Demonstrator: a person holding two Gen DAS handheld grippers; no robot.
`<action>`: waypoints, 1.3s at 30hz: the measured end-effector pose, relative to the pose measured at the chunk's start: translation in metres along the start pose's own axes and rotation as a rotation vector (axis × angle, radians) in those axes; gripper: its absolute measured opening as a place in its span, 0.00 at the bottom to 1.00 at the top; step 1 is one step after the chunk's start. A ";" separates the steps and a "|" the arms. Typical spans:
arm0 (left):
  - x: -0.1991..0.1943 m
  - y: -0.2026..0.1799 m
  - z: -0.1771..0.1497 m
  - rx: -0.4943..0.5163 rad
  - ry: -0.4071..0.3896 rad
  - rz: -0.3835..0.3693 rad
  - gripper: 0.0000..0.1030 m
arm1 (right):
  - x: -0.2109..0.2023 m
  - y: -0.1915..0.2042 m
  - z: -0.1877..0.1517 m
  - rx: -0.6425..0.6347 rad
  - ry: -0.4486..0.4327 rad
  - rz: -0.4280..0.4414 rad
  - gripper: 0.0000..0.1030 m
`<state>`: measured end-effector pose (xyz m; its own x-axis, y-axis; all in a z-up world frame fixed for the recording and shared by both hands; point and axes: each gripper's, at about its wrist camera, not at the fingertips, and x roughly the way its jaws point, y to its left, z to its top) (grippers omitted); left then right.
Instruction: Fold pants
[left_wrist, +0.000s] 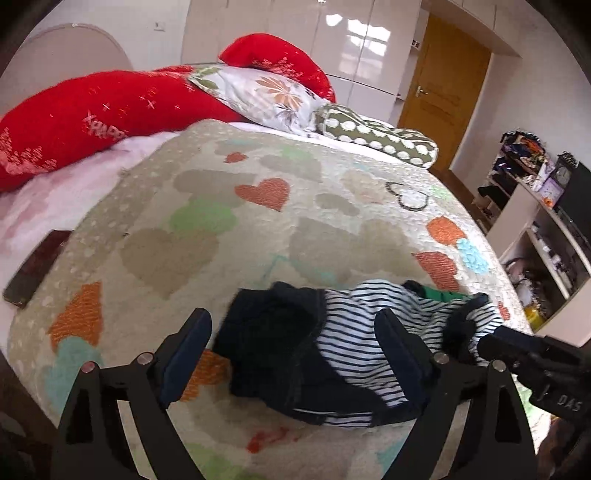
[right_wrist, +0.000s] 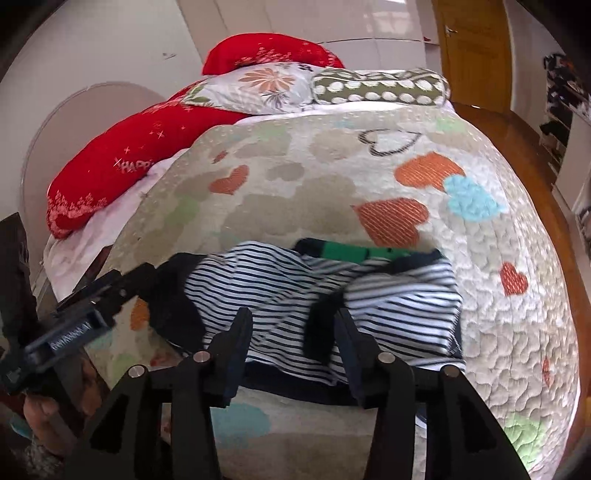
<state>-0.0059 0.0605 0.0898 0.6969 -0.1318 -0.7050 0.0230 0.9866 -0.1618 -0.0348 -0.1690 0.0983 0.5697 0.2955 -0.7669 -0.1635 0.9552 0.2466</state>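
Note:
The pants (left_wrist: 332, 350) are small, navy with black-and-white striped panels and a green waistband, and lie bunched on the heart-patterned quilt (left_wrist: 221, 221) near the bed's front edge. My left gripper (left_wrist: 295, 325) is open, its fingers on either side of the navy end, just above the cloth. My right gripper (right_wrist: 291, 325) is open over the striped part of the pants (right_wrist: 388, 295). The right gripper's tip shows in the left wrist view (left_wrist: 491, 341) at the pants' right end. The left gripper shows in the right wrist view (right_wrist: 147, 273) at the pants' left end.
Red pillows (left_wrist: 110, 118), a floral pillow (left_wrist: 266, 92) and a dotted bolster (left_wrist: 376, 136) lie at the head of the bed. A dark flat object (left_wrist: 33, 266) lies at the bed's left edge. Shelves (left_wrist: 535, 229) with clutter stand at the right, beyond a wooden door (left_wrist: 443, 92).

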 end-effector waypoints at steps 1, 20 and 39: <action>-0.001 0.001 0.000 0.004 -0.003 0.012 0.86 | 0.003 0.007 0.003 -0.017 0.009 0.002 0.50; 0.036 0.102 -0.012 -0.273 0.116 -0.052 0.86 | 0.079 0.069 0.048 -0.018 0.262 0.174 0.57; 0.038 0.097 -0.034 -0.174 0.134 -0.198 0.86 | 0.235 0.171 0.071 -0.268 0.784 -0.074 0.80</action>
<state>-0.0022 0.1478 0.0238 0.5903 -0.3429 -0.7307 0.0181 0.9107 -0.4128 0.1285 0.0622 0.0023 -0.1237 0.0614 -0.9904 -0.3903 0.9146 0.1055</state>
